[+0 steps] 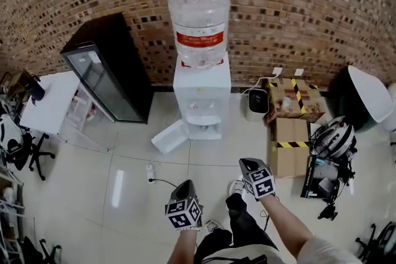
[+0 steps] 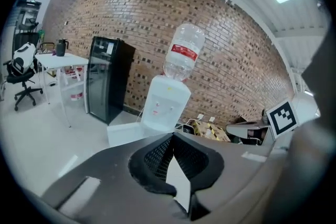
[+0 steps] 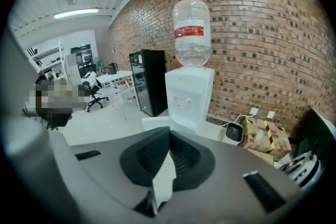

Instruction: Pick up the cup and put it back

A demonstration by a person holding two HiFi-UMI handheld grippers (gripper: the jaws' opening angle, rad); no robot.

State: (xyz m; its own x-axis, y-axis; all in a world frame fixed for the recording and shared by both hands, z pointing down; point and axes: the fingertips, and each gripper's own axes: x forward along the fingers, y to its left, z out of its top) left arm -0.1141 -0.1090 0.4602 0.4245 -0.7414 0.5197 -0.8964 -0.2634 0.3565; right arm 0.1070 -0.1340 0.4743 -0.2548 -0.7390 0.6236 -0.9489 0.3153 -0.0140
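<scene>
**Shut tongs, cup not found**

The left tongs (image 1: 185,185) and right tongs (image 1: 249,162) are both shut and hold nothing. Just ahead a cable (image 1: 162,181) on the floor (image 1: 124,151) could trip the person. Farther off, by the wall, stands the water dispenser (image 1: 201,93). I cannot see the cup; shut tongs might knock it.

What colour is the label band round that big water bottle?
The label band is red; the head view shows it best.

Rough brick wall (image 1: 297,3), clear plastic bottle (image 1: 198,15), glossy white dispenser (image 1: 202,93), shiny floor tiles (image 1: 130,176), matt cardboard boxes (image 1: 289,145)
</scene>
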